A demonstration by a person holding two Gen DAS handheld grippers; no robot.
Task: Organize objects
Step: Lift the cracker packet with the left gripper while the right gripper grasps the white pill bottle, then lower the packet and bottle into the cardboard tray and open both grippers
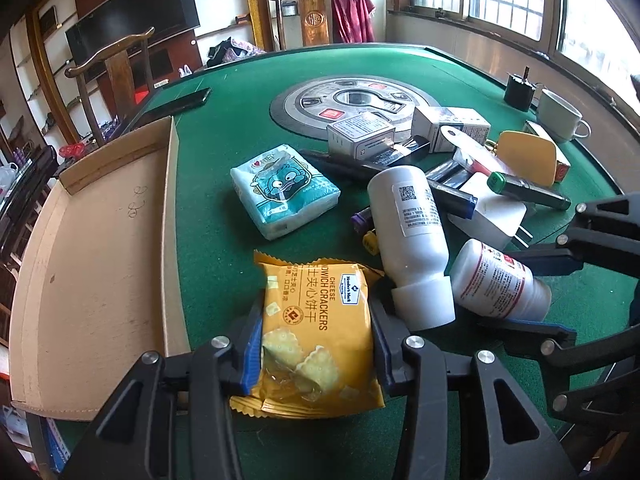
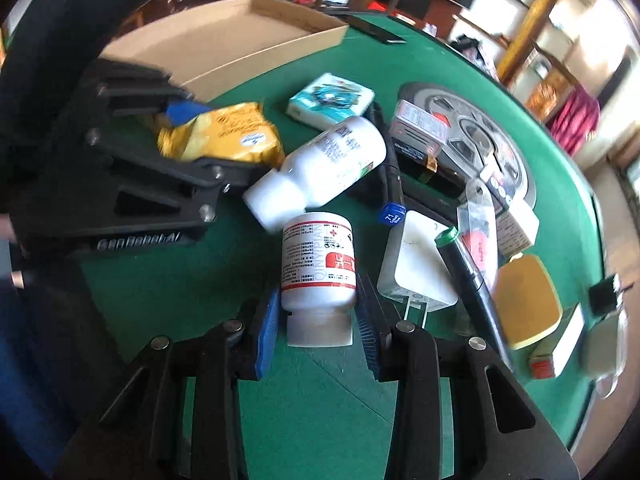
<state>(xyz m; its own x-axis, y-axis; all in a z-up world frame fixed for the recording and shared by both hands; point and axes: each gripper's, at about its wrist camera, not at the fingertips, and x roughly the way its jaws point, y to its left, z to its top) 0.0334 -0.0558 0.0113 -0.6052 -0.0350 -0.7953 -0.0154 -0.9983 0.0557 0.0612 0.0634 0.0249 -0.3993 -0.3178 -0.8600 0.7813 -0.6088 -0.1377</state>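
My left gripper (image 1: 316, 340) is shut on a yellow cheese-cracker packet (image 1: 316, 312), its blue pads pressing both sides just above the green table (image 1: 216, 264). In the right wrist view this gripper (image 2: 208, 140) and the packet (image 2: 240, 136) sit at the left. My right gripper (image 2: 318, 312) is shut on a small white bottle with a red-striped label (image 2: 318, 256), which lies on the felt with its cap toward the camera. The left wrist view shows that bottle (image 1: 496, 280) between the right gripper's fingers (image 1: 540, 258). An open cardboard tray (image 1: 100, 240) (image 2: 224, 40) lies at the table's left.
A large white bottle (image 1: 412, 232) lies beside the small one. Behind are a tissue pack (image 1: 284, 188), a white plug (image 1: 496, 216), a green-capped pen (image 1: 528, 190), small boxes (image 1: 360, 136), a yellow case (image 1: 528, 156), a mug (image 1: 560, 116) and a phone (image 1: 180, 104).
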